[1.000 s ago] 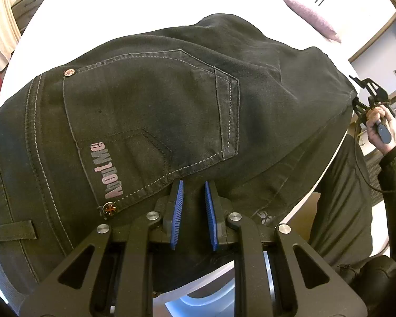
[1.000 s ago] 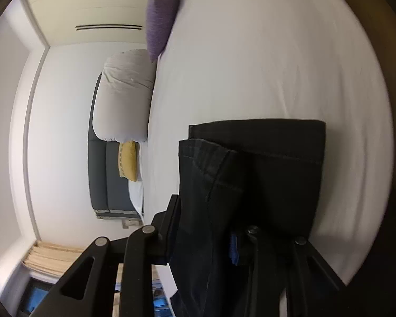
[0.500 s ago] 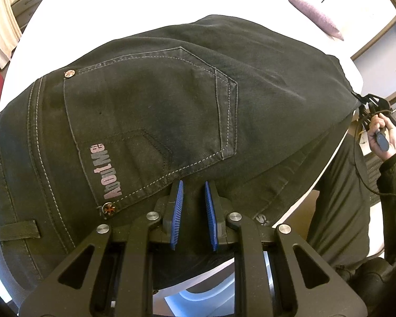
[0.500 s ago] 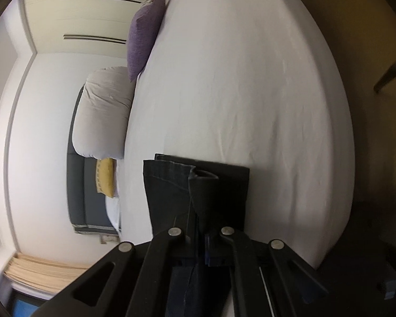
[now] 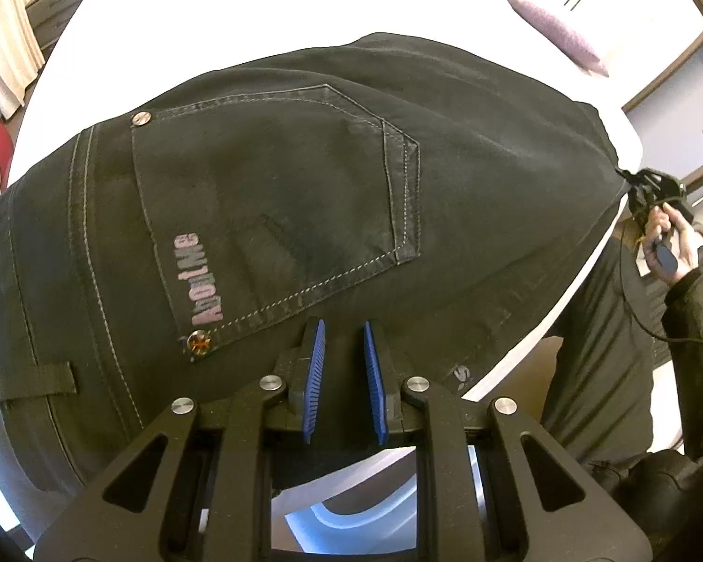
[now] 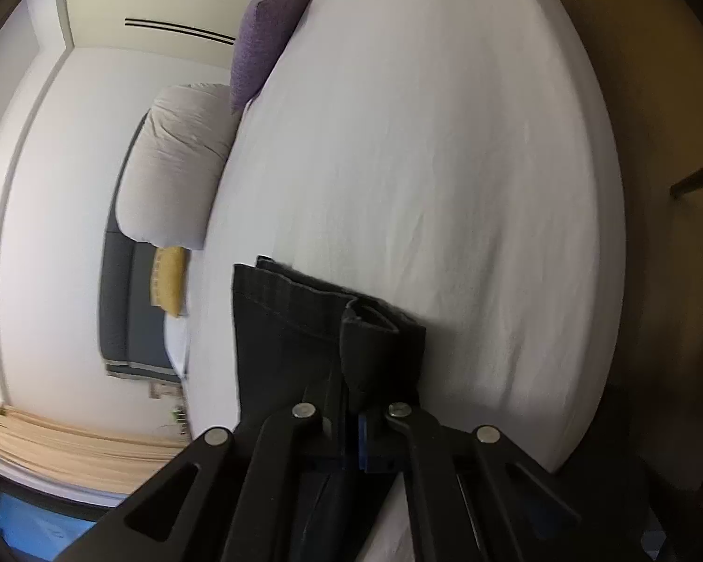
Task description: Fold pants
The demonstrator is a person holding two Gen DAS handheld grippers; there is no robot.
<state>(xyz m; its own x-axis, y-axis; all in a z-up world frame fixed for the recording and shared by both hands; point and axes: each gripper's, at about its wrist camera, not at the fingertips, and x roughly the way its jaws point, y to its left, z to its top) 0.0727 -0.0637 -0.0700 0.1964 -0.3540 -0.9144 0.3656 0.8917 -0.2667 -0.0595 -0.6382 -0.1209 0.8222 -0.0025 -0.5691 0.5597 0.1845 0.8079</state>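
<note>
Black jeans [image 5: 304, 196] lie on the white bed, seat side up, with a back pocket and pink lettering facing me. My left gripper [image 5: 344, 332] hovers open just over the fabric below the pocket, its blue pads apart and empty. In the right wrist view, my right gripper [image 6: 351, 412] is shut on the leg hems of the jeans [image 6: 304, 328] and holds them over the bed. The same right gripper [image 5: 651, 192], held in a hand, shows in the left wrist view at the far right end of the jeans.
The white bed [image 6: 445, 164] stretches ahead with a purple pillow [image 6: 267, 33] and a folded white duvet [image 6: 178, 164] at its far end. A dark sofa with a yellow cushion [image 6: 168, 281] stands beyond. The person's dark-clothed body [image 5: 632, 328] is at the right.
The right gripper has carried the leg hems further along the bed, so less fabric shows in front of it. The left gripper has stayed in place, open.
</note>
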